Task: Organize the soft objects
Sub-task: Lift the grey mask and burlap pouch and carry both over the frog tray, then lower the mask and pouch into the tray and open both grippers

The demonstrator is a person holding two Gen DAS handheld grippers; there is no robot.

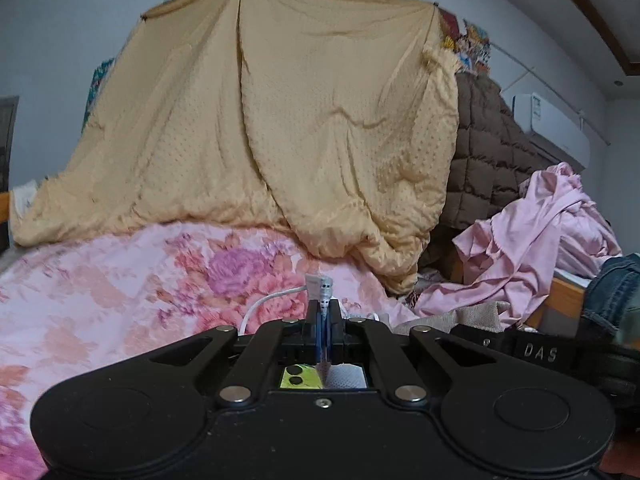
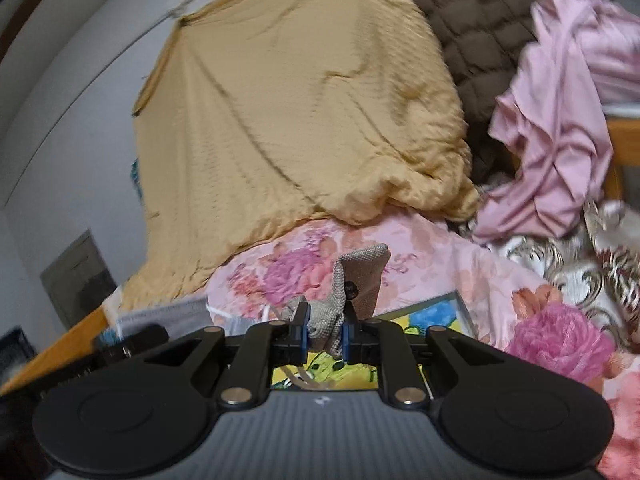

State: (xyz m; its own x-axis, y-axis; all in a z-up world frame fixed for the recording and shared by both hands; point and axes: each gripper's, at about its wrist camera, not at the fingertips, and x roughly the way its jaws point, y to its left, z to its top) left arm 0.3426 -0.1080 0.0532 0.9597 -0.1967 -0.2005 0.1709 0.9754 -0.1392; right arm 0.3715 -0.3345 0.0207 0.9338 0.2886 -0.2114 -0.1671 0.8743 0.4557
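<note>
I carry the grey woven cloth (image 2: 362, 276) pinched in my right gripper (image 2: 324, 336), my left gripper (image 1: 325, 320) pressed together on a white cable (image 1: 260, 304); next I need a free spot on the floral bedspread (image 1: 120, 280).

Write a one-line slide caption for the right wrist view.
Right claw pinches a grey woven fabric piece above a floral bedspread, facing a hanging yellow blanket.

My left wrist view looks low across the floral bedspread (image 1: 120, 280) toward the hung tan quilt (image 1: 280, 120). My right wrist view faces the same quilt (image 2: 300, 100), tilted, with the pink cloth pile (image 2: 560, 120) shared at right.
</note>
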